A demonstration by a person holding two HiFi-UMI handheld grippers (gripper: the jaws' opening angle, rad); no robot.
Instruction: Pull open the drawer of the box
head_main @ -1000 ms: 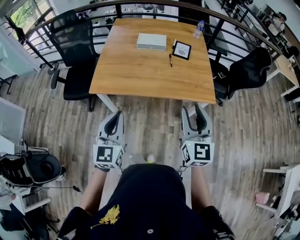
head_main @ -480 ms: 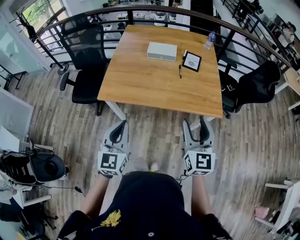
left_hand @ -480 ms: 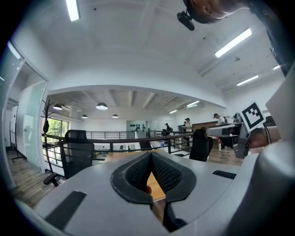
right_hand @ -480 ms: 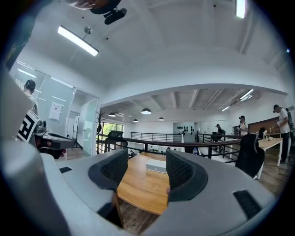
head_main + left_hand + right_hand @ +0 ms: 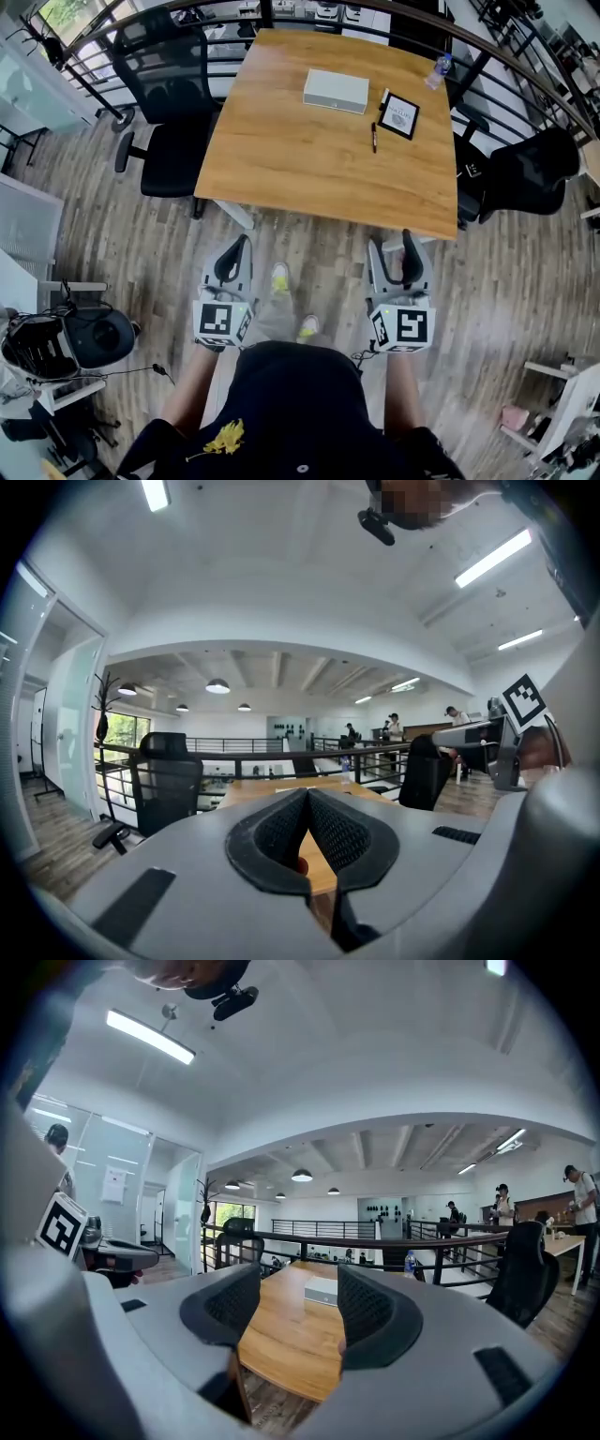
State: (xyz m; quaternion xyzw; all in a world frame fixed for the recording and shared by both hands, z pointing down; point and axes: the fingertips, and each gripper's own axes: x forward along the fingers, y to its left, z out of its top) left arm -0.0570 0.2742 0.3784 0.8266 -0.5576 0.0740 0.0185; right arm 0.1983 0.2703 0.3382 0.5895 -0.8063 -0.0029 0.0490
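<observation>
A flat white box [image 5: 336, 91] lies at the far side of the wooden table [image 5: 319, 169]; its drawer cannot be made out from here. Both grippers hover over the floor short of the table's near edge. My left gripper [image 5: 235, 247] is shut, its pads meeting at the tips [image 5: 307, 795] with nothing held. My right gripper [image 5: 392, 244] is open; its jaws have just been opening and nothing is between them. In the right gripper view the box [image 5: 321, 1290] shows far ahead, through the gap of the right gripper [image 5: 298, 1281].
A framed card [image 5: 399, 114], a pen [image 5: 373, 137] and a bottle [image 5: 437, 67] sit right of the box. Black office chairs stand left [image 5: 173, 94] and right [image 5: 525, 173] of the table. A railing runs behind. Gear [image 5: 66, 337] lies on the floor at left.
The person has stepped toward the table, one shoe now forward between the grippers. Both grippers have come closer to the table's near edge.
</observation>
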